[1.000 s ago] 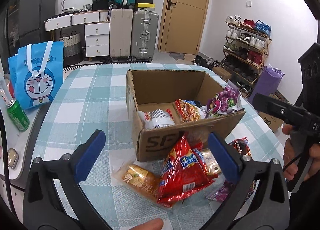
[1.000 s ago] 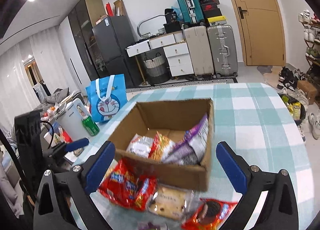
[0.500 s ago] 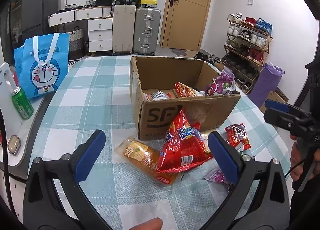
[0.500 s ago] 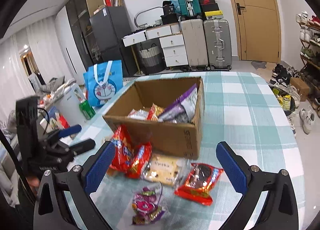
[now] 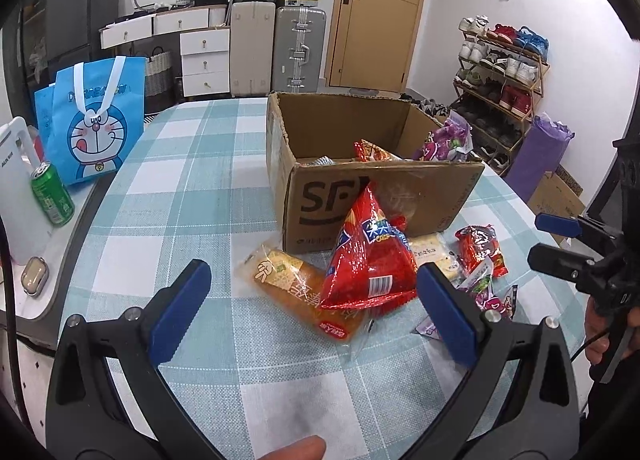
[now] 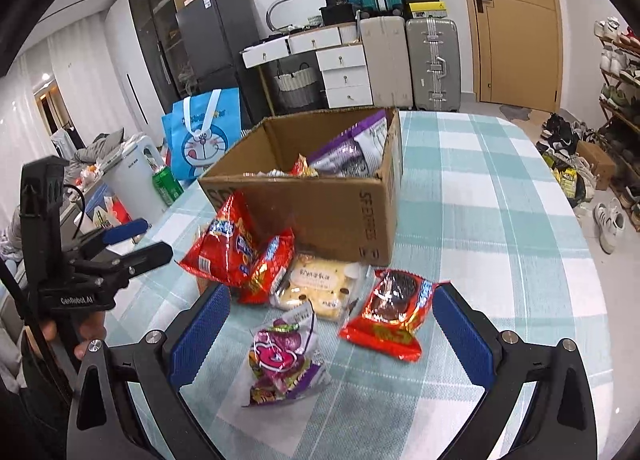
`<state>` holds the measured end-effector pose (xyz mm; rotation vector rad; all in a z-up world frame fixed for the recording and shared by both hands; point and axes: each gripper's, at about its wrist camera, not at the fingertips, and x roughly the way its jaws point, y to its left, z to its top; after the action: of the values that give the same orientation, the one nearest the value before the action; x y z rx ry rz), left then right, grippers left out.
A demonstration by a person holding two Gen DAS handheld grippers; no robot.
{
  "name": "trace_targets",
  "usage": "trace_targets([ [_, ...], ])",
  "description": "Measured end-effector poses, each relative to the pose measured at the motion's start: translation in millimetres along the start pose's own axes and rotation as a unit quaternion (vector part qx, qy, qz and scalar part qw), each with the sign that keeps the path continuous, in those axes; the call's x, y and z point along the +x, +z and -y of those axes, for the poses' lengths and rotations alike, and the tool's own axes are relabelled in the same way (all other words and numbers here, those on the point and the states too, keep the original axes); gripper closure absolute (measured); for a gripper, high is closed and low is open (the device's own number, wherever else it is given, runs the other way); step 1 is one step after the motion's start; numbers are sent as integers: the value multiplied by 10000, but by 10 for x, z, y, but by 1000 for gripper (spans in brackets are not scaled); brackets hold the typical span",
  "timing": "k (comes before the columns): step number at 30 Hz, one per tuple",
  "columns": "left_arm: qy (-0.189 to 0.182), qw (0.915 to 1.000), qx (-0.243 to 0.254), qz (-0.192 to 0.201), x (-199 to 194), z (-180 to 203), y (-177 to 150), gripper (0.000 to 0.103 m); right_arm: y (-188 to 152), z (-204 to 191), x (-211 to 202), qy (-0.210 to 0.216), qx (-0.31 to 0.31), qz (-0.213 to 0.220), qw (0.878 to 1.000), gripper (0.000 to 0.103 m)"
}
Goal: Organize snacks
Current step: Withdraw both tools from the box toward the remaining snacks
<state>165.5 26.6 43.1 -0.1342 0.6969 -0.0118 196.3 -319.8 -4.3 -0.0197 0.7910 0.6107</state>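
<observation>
Both claws have pulled back and up from the cardboard box [image 5: 384, 184] over the last second, so more of the table [image 5: 192, 188] and the loose snacks now shows; neither carries anything. The left claw [image 5: 312, 312] stands wide and empty at the bottom of the left wrist view, the red triangular chip bag [image 5: 370, 260] and the orange bread packet [image 5: 296, 288] lying between its jaws farther off. The right claw [image 6: 328, 336] is equally wide and empty, framing the purple candy pack [image 6: 282, 360], the red cookie pack [image 6: 390, 312] and the pale pastry pack [image 6: 316, 284] on the table in front of the box. I judge a new pick is being lined up, with five snacks left outside and several already in the box. Readable writing: "SF" on the box front, "CenRobot.AI" on the left claw's body at the left edge of the right wrist view; the Doraemon bag [image 5: 94, 128] lettering is only partly legible
</observation>
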Motion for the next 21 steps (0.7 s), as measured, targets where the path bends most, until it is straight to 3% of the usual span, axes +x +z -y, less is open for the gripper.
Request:
trace_targets([
  [21, 68, 9996, 114, -247, 130, -32, -72, 1, -316, -338, 431, 472, -763, -864, 9922, 1],
])
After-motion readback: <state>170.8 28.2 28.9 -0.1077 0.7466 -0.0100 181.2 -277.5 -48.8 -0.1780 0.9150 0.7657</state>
